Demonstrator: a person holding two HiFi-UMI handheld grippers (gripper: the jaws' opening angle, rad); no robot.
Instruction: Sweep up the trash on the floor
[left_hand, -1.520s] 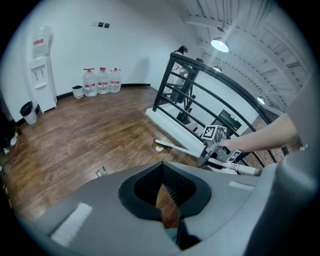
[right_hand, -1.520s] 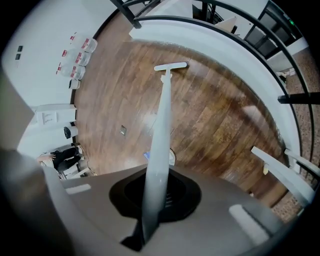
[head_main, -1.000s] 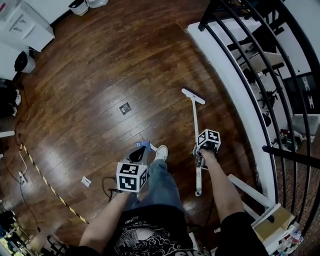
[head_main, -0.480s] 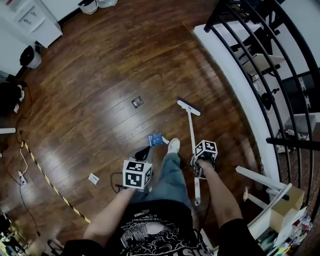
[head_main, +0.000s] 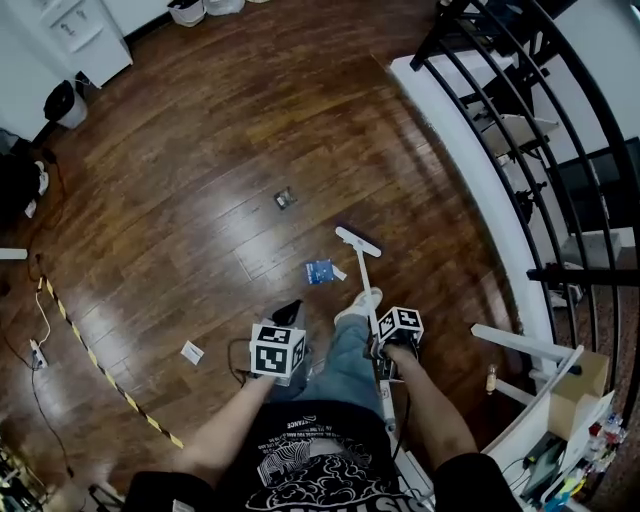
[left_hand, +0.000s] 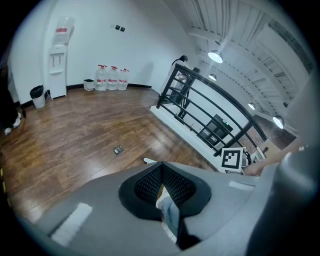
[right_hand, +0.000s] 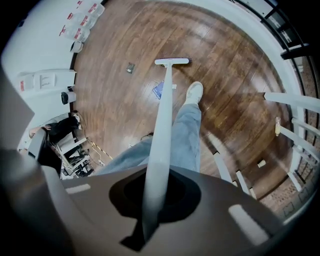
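Observation:
A white broom's handle runs out from my right gripper, which is shut on it. Its flat head rests on the wood floor just past a blue wrapper and a small white scrap. Farther out lies a dark piece of trash. A white paper slip lies to my left. My left gripper hangs above the floor beside the person's leg, its jaws meeting at the tip with nothing I can make out between them.
A black railing on a white ledge bounds the right side. White slats and a cardboard box sit at near right. Yellow-black tape crosses the floor at left. Water bottles line the far wall. The person's shoe is by the broom.
The broom head has been drawn left and toward the person's feet, ending close to the blue wrapper. The person has stepped forward; both grippers keep their hold.

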